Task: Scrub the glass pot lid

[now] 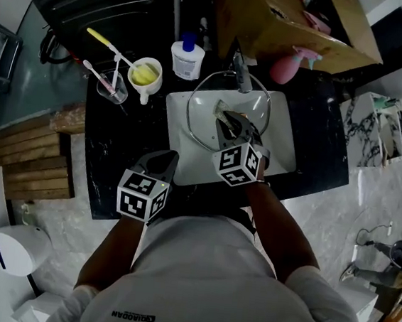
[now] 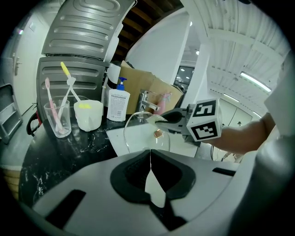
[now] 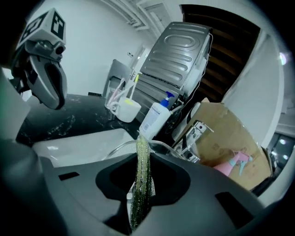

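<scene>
The glass pot lid (image 1: 208,107) lies in the white sink basin (image 1: 284,133), its metal rim and small knob (image 2: 158,133) showing in the left gripper view. My right gripper (image 1: 228,122) hovers over the lid's middle, shut on a green scouring pad (image 3: 140,177) that sticks out past the jaws toward the lid rim (image 3: 119,146). My left gripper (image 1: 161,161) hangs over the black counter's front edge, left of the basin, jaws shut with nothing between them. From the left gripper (image 2: 150,156), the lid (image 2: 136,133) is ahead and the right gripper (image 2: 171,118) is above it.
On the black counter (image 1: 124,148) behind stand a clear cup with toothbrushes (image 1: 112,85), a white mug (image 1: 146,75) and a pump bottle (image 1: 187,58). The faucet (image 1: 240,72) rises behind the basin. A cardboard box (image 1: 294,23) and a pink spray bottle (image 1: 292,65) sit at the back right.
</scene>
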Available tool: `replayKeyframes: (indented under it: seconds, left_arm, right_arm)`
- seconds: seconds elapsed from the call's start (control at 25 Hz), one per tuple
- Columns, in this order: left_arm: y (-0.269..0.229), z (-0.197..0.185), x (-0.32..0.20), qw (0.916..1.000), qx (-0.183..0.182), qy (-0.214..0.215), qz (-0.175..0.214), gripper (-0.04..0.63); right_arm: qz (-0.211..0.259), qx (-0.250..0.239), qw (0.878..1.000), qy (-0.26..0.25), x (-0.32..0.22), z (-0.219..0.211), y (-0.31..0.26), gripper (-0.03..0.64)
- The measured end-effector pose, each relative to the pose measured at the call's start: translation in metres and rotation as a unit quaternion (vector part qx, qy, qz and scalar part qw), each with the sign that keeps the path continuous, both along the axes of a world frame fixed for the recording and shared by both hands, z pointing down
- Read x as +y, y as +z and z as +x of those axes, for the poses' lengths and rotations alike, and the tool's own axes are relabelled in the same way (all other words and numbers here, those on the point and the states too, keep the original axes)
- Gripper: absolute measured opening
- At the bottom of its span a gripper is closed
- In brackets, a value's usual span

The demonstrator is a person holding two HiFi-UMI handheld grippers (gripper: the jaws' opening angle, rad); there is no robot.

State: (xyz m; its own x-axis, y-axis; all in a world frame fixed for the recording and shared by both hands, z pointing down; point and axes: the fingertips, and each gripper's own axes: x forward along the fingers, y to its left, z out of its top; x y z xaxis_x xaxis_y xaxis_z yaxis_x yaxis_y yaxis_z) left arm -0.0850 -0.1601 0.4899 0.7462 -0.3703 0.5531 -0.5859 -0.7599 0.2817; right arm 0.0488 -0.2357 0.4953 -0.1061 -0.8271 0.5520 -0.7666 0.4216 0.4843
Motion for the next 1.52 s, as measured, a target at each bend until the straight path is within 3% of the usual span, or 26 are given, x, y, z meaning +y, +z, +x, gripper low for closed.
replayKeyframes:
  seconds: [0.16,0.52,0.84,1.52]
  left_arm:
    - [0.003,-0.006,0.0,1.0,-0.002,-0.008,-0.004,0.015]
    - [0.007,-0.025,-0.006,0.9992,-0.008,-0.038,-0.011,0.015]
    - [0.009,-0.037,-0.013,0.9983,-0.015,-0.055,-0.016,0.015]
    - [0.009,-0.044,-0.019,0.9965,-0.012,-0.081,-0.017,0.015]
  right_arm:
    - [0.013,0.055,0.998,0.019,-0.035,0.019,0.007,0.094]
    - [0.011,0.09,0.994,0.062,-0.071,0.037,0.031,0.094]
    - [0.007,0.106,0.994,0.04,-0.088,0.032,0.046,0.1]
    - [0.01,0.083,0.996,-0.009,-0.104,0.008,0.045,0.107]
